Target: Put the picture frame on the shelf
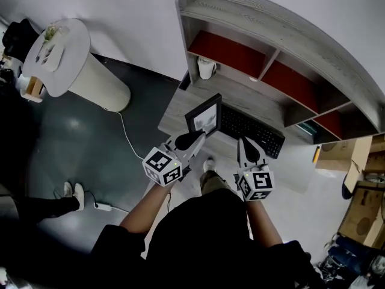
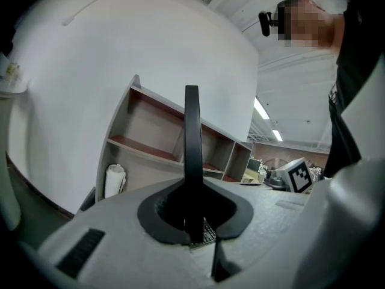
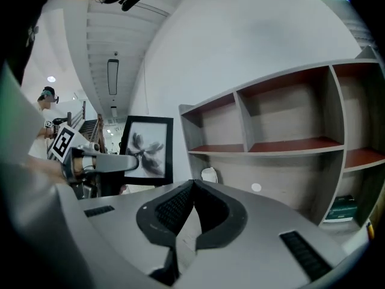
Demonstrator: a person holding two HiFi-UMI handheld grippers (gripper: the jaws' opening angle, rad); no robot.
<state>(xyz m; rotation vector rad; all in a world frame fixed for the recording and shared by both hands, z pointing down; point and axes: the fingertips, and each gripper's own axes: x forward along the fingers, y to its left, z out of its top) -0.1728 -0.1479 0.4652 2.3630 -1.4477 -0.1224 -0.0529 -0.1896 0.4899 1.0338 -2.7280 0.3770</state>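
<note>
The picture frame (image 1: 204, 116) is black with a grey flower print. It stands upright above the desk's front left, and my left gripper (image 1: 195, 138) is shut on its lower edge. In the left gripper view the frame (image 2: 192, 143) shows edge-on as a thin black bar between the jaws of my left gripper (image 2: 192, 191). The grey shelf unit (image 1: 271, 26) with red-backed compartments stands at the back of the desk. My right gripper (image 1: 248, 148) hovers over the desk's front, shut with nothing in it. In the right gripper view my right gripper (image 3: 192, 185) points at the shelf (image 3: 289, 146), and the frame (image 3: 147, 146) stands to its left.
A black keyboard (image 1: 249, 128) lies on the desk just right of the frame. A white roll (image 1: 206, 68) stands in the shelf's lower left bay. A round white table (image 1: 66, 59) is on the left, cardboard boxes (image 1: 361, 209) on the right, and a person's feet (image 1: 73, 192) on the floor.
</note>
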